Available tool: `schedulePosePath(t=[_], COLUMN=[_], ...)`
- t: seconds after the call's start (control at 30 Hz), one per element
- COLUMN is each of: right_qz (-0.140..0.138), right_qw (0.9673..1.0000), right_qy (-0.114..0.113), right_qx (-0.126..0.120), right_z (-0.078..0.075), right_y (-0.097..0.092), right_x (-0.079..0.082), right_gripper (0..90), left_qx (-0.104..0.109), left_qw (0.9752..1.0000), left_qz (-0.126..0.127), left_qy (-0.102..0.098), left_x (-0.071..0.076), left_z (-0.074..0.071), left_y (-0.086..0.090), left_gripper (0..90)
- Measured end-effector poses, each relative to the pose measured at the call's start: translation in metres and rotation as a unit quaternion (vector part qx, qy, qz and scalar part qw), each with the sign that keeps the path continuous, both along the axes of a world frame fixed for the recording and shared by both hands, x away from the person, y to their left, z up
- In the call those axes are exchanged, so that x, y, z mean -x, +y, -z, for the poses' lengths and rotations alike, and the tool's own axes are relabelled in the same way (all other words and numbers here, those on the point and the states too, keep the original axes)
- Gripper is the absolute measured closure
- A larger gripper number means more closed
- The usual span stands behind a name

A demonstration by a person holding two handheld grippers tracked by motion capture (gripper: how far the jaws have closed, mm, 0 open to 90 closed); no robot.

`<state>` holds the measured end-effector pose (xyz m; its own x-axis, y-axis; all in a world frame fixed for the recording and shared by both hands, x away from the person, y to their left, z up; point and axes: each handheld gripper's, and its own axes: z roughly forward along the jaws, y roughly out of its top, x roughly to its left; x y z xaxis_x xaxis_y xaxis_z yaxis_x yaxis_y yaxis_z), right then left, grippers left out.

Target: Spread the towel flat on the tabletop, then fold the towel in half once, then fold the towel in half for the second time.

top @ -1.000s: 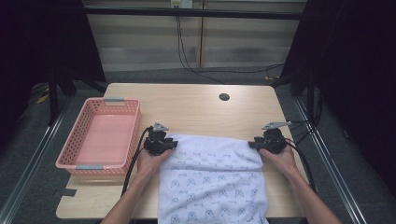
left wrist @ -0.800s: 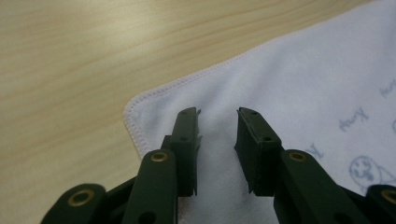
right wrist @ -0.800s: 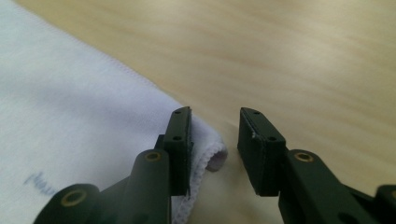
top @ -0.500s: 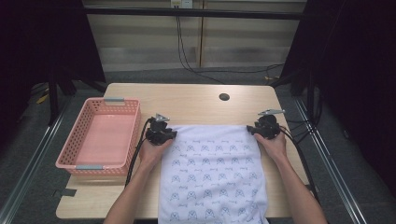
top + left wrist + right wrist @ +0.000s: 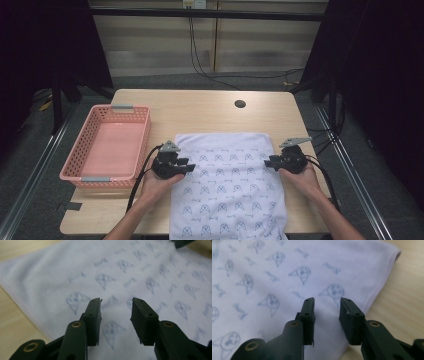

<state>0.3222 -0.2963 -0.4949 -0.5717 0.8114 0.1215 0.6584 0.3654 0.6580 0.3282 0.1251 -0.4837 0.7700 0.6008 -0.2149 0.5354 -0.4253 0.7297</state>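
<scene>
A white cloth (image 5: 230, 190) printed with small blue figures lies flat on the wooden table (image 5: 200, 110), its near end hanging over the front edge. My left gripper (image 5: 189, 167) hovers at the cloth's left edge and points inward. Its jaws have just been opening, and they stand apart over the cloth (image 5: 140, 267) with nothing between them. My right gripper (image 5: 267, 162) is at the cloth's right edge, facing the left one. Its jaws have just been closing but still show a gap, with only the cloth (image 5: 274, 277) lying beneath. Left gripper (image 5: 116, 302), right gripper (image 5: 327, 301).
An empty pink plastic basket (image 5: 75, 167) stands on the left part of the table, close to my left hand. A small round hole (image 5: 240, 104) sits in the tabletop beyond the cloth. Bare wood lies between the cloth's far edge and the table's back.
Both grippers carried the cloth's far corners away from the person, let them go, then drew back toward the person along its sides. The cloth now lies farther onto the table.
</scene>
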Motion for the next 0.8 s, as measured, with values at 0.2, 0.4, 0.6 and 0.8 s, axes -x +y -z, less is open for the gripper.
schedulePosePath(t=[0.2, 0.4, 0.6, 0.8], right_qz=[0.006, 0.000, 0.000, 0.000], right_qw=[0.9998, 0.9995, 0.9993, 0.9995], right_qy=[-0.019, -0.030, -0.034, -0.030], right_qx=[-0.005, -0.012, -0.017, -0.006], right_z=[0.006, 0.008, 0.009, 0.007], right_y=[-0.006, -0.009, -0.009, -0.007], right_x=[0.014, 0.015, 0.016, 0.024], right_gripper=[64.5, 64.2, 63.2, 65.2], left_qx=[-0.017, -0.022, -0.023, -0.026], left_qw=[0.9998, 0.9998, 0.9996, 0.9995], left_qz=[0.006, 0.001, -0.003, 0.006], left_qy=[0.008, -0.004, -0.014, -0.014], left_x=[0.013, 0.011, 0.012, 0.018], left_z=[0.015, 0.018, 0.019, 0.019], left_y=[0.017, 0.017, 0.017, 0.018], left_gripper=[59.0, 61.4, 66.8, 69.1])
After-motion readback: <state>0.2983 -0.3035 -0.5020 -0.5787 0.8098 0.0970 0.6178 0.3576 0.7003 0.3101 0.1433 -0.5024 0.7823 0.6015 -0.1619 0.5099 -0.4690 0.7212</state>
